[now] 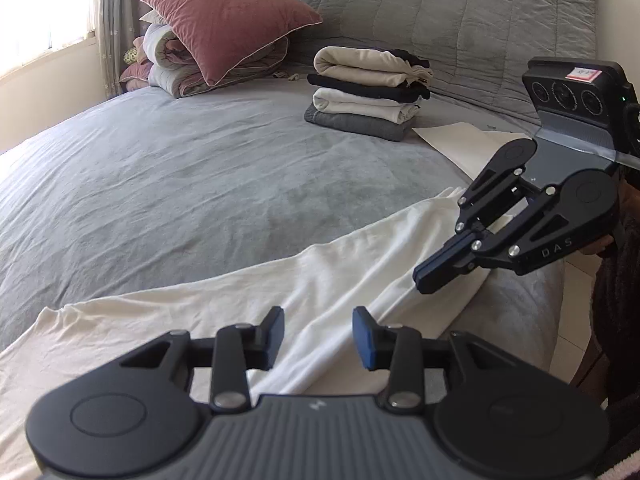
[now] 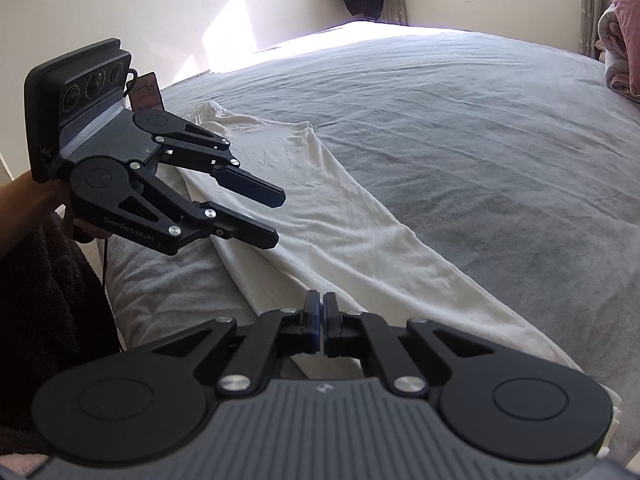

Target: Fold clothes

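White garment [image 1: 340,280] stretched long across the near edge of the bed [image 1: 180,184], looking like a pair of pale trousers laid leg on leg, creased, one lengthwise fold apparently made. Not yet shortened into a packet, by the look of it, so cross folds probably left to do. Further back, near the headboard [image 1: 460,20], a stack of folded clothes [image 1: 368,92] in cream, black, white and grey: several items seemingly finished. Beside the stack, another flat white piece [image 1: 460,144], possibly waiting its turn.

Over the garment, left gripper [image 1: 318,330] hovering with jaws partly apart, nothing between the blue pads [image 1: 362,340], cloth lying loose beneath. Right gripper [image 2: 321,322] pressed fully closed, pads meeting; in the left wrist view its tip sits low over the cloth near the bed's edge. Hard to say whether a pinch of fabric is caught there: no cloth visible between the pads from either side, and the tip hides its own contact point.

Waistband end and cuffs tough to tell apart; far end bunched near the left gripper in the right wrist view. Lower part of the garment cut off behind both gripper bodies. Pink pillow [image 1: 228,12] and rolled bedding [image 1: 180,64] in the far corner, out of the action.
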